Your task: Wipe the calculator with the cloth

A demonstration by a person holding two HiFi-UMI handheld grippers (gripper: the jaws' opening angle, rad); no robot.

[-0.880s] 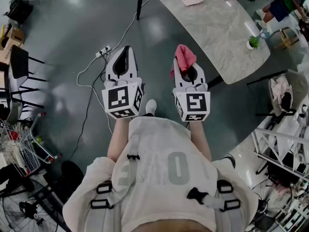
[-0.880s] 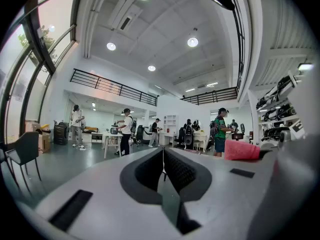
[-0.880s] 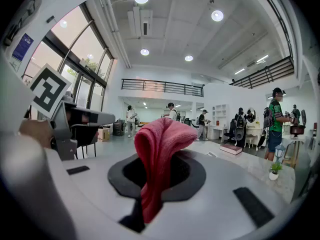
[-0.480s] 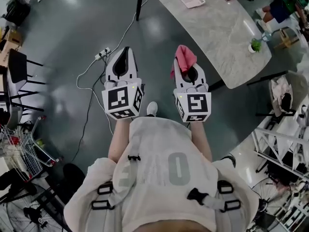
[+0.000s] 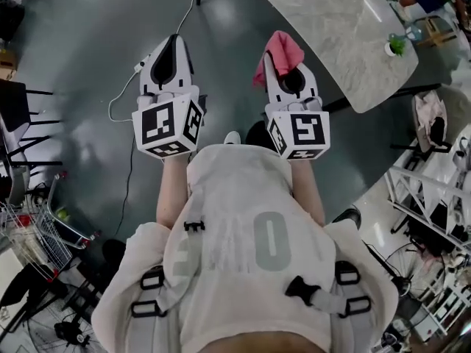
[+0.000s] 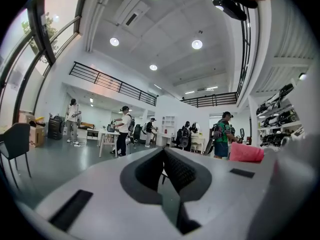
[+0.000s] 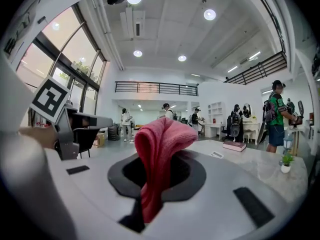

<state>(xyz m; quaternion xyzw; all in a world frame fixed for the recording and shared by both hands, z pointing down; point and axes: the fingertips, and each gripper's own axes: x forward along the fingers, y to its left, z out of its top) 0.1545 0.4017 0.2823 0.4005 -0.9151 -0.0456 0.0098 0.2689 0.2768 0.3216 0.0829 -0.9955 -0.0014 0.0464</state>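
Pink cloth (image 7: 161, 146) was pinched in the right gripper (image 5: 284, 70), jaws clamped on its lower part, the rest bunched up above and forward of the tips. Soft, limp and light by the look. It would fold under any push, so I'd judge a bunched mid-cloth grip like this gives a usable wiping pad, and a loose corner wouldn't. The calculator was likely the small flat pale thing (image 7: 216, 155) lying on the marble table (image 7: 260, 174), well apart from the cloth and not yet touched. It looked light and rigid, probably prone to sliding on that smooth top under a wipe, so pinning it at an edge seemed wise. The left gripper (image 5: 174, 44) was free for that: jaws together, nothing between them. Both grippers were level in front of the person, over the floor, with the table ahead to the right. The right gripper view showed the calculator candidate and a dark red book (image 7: 234, 146) beyond it. The head view cut those off at its top edge but showed both grippers side by side. The left gripper view caught the cloth only as a pink lump at its right.
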